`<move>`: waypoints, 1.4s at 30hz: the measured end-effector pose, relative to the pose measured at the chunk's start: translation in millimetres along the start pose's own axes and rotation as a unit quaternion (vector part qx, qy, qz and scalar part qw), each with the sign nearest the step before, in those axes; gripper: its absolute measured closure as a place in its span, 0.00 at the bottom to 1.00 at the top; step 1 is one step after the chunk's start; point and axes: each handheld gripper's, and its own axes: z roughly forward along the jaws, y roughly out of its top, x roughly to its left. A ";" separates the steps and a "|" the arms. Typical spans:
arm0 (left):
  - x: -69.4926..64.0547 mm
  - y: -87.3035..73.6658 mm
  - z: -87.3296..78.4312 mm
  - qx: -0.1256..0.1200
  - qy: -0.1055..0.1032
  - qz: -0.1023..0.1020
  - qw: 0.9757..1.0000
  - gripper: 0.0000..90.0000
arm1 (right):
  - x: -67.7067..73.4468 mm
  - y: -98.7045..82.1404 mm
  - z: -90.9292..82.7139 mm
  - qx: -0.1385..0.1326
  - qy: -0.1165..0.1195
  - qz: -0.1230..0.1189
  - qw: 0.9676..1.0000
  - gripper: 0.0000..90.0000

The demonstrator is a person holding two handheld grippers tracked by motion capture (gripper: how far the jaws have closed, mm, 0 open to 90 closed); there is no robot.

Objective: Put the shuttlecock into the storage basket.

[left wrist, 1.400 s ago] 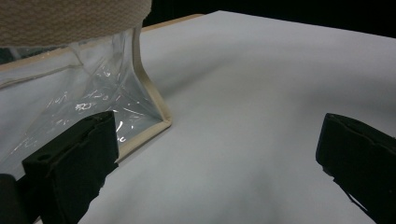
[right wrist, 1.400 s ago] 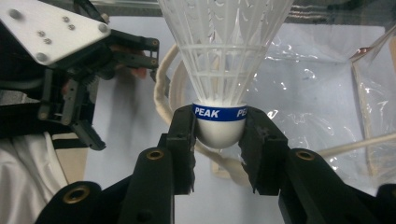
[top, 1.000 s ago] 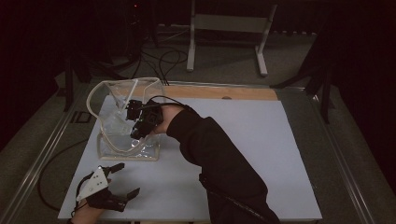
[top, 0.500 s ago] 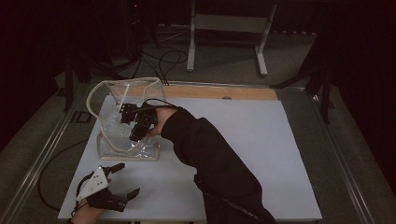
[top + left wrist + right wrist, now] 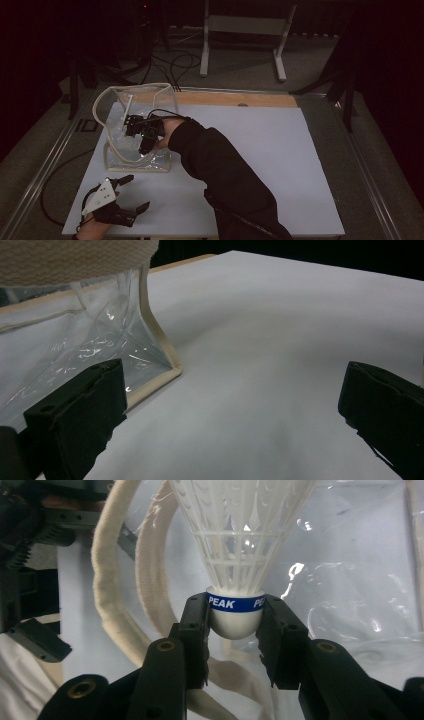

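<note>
White shuttlecock (image 5: 235, 580) upright, cork down, clamped by right tongs (image 5: 234, 630)

Your high view looked forward and down on the white rectangular counter (image 5: 280, 165) from above your side. Your left hand-held gripper (image 5: 225, 425) view sat low, skimming the counter, close beside the clear plastic, cream-edged bag (image 5: 100, 345). Your right view faced into that bag at very close range.

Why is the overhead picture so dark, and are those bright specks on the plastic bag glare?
High view: dim room, only the table is lit. Left gripper view: yes, glare streaks the clear bag; the near jaws look soft. Right gripper view: sharp on the shuttlecock, with glints on the plastic behind.
</note>
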 end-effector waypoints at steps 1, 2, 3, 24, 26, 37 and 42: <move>0.0 0.0 0.0 0.000 0.000 0.000 1.000 0.00 | -0.3 0.1 2.0 0.006 0.000 0.003 1.000 0.73; 0.0 0.0 0.0 0.001 0.000 0.000 1.000 0.00 | -0.3 0.1 2.7 0.006 -0.001 0.003 1.000 0.73; -0.1 -0.1 0.1 0.001 0.000 0.000 1.000 0.00 | -0.1 0.3 3.0 0.007 -0.004 0.005 1.000 0.73; -0.1 -0.4 1.0 0.003 -0.004 -0.002 1.000 0.00 | 2.4 2.7 -2.7 -0.010 -0.003 0.027 1.000 0.51; -0.2 -0.4 1.1 0.003 -0.004 -0.002 1.000 0.00 | 2.4 3.1 -3.5 -0.017 -0.009 0.030 0.999 0.43; -0.3 -0.3 1.4 0.004 -0.004 -0.001 1.000 0.00 | 2.6 5.0 -24.5 -0.056 -0.043 0.045 0.996 0.08; -0.4 -0.2 1.6 0.004 -0.004 -0.001 1.000 0.00 | 5.6 4.0 -29.0 -0.060 -0.041 0.033 0.997 0.08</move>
